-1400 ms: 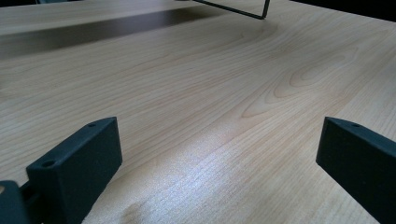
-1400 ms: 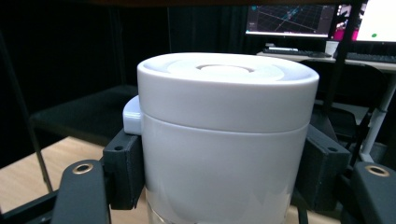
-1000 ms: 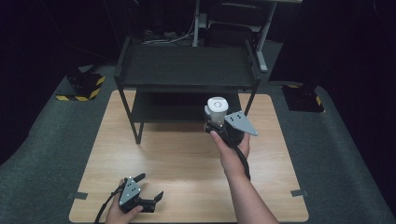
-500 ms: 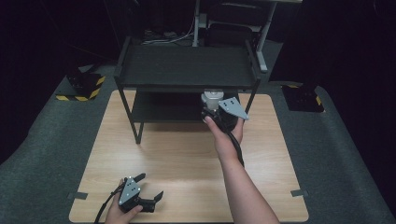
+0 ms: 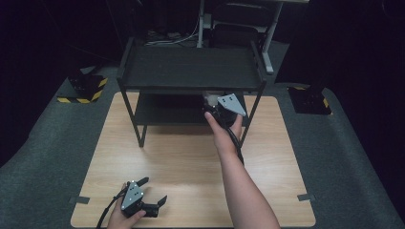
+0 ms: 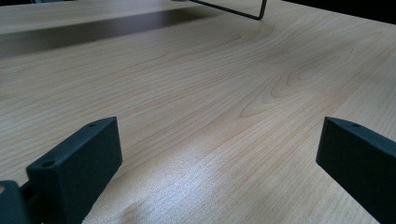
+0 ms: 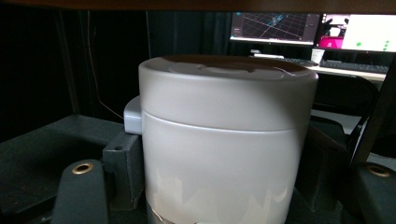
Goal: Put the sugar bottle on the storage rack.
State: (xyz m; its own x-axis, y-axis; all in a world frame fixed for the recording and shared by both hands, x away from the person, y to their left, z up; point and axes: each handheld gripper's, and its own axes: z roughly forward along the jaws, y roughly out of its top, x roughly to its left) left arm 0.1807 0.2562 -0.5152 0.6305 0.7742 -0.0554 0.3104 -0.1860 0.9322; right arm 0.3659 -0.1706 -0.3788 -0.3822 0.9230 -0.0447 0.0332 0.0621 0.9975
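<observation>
Your right claw (image 7: 219, 186) pinches the white lidded jar (image 7: 224, 140) under the shelf (image 5: 191, 67) just overhead; lift and the lid strikes it. Your left claw (image 6: 210, 158) rests spread.

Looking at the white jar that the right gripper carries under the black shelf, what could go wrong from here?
1. The white lidded cylindrical jar sits close under the upper board of the black metal two-tier shelf; lifting the right gripper could knock its lid against it.
2. The jar's smooth, glossy wall may slip between the jaws if the grip loosens before it rests on the lower tier.
3. The open left gripper lies near the edge of the light wooden table, so it could slide off.
</observation>
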